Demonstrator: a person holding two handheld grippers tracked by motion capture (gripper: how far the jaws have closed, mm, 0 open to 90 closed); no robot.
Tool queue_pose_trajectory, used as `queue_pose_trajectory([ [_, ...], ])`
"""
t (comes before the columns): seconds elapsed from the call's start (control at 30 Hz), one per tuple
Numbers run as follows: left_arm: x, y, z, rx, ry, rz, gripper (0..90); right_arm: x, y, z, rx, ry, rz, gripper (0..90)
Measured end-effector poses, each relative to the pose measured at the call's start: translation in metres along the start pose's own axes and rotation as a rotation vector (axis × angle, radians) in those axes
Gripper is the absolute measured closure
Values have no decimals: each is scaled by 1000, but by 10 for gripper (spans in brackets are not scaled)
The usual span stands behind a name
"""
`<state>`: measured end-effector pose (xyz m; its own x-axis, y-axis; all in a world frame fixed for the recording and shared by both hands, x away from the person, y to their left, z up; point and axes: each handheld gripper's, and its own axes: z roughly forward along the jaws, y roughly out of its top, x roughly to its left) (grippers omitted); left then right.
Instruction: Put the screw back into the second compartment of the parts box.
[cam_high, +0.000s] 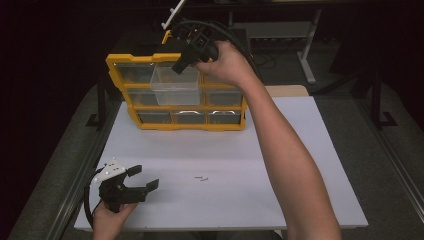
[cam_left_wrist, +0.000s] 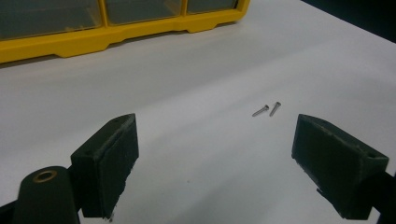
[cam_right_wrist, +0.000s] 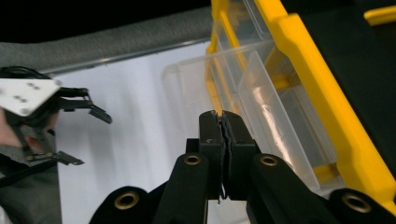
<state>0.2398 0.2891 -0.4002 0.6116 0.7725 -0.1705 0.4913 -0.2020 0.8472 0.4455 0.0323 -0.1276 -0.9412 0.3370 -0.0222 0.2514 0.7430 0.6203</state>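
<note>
A yellow cabinet (cam_high: 175, 123) of clear drawers stands at the far side of the white table (cam_high: 310, 165). One clear drawer (cam_high: 175, 87) is pulled out from its upper middle. My right gripper (cam_high: 179, 67) hangs over the drawer's open top, jaws pressed shut, with nothing visible between them. In the right gripper view the shut tips (cam_right_wrist: 222, 117) hover above the drawer (cam_right_wrist: 261, 109), beside the cabinet's yellow frame (cam_right_wrist: 317, 84). Two small screws (cam_high: 201, 178) lie loose mid-table. My left gripper (cam_high: 145, 177) rests open at the near left, its jaws spread wide short of the screws (cam_left_wrist: 267, 109).
The cabinet's lower drawers (cam_left_wrist: 135, 9) are closed. A grey padded border (cam_high: 60, 165) runs along the table's left edge. The person's right forearm (cam_high: 285, 150) stretches across the right half of the table. Dark floor and a desk frame (cam_high: 305, 45) lie beyond.
</note>
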Motion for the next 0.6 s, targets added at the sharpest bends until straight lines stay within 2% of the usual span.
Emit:
queue_pose_trajectory([
  [0.17,0,1,-1,9,1,16,144,-9,-1,22,58,-5,33,868],
  [0.33,0,0,-1,-3,0,-2,144,-10,-4,38,78,2,36,865],
  [0.6,1,1,-1,6,2,3,144,-14,-7,47,96,5,47,862],
])
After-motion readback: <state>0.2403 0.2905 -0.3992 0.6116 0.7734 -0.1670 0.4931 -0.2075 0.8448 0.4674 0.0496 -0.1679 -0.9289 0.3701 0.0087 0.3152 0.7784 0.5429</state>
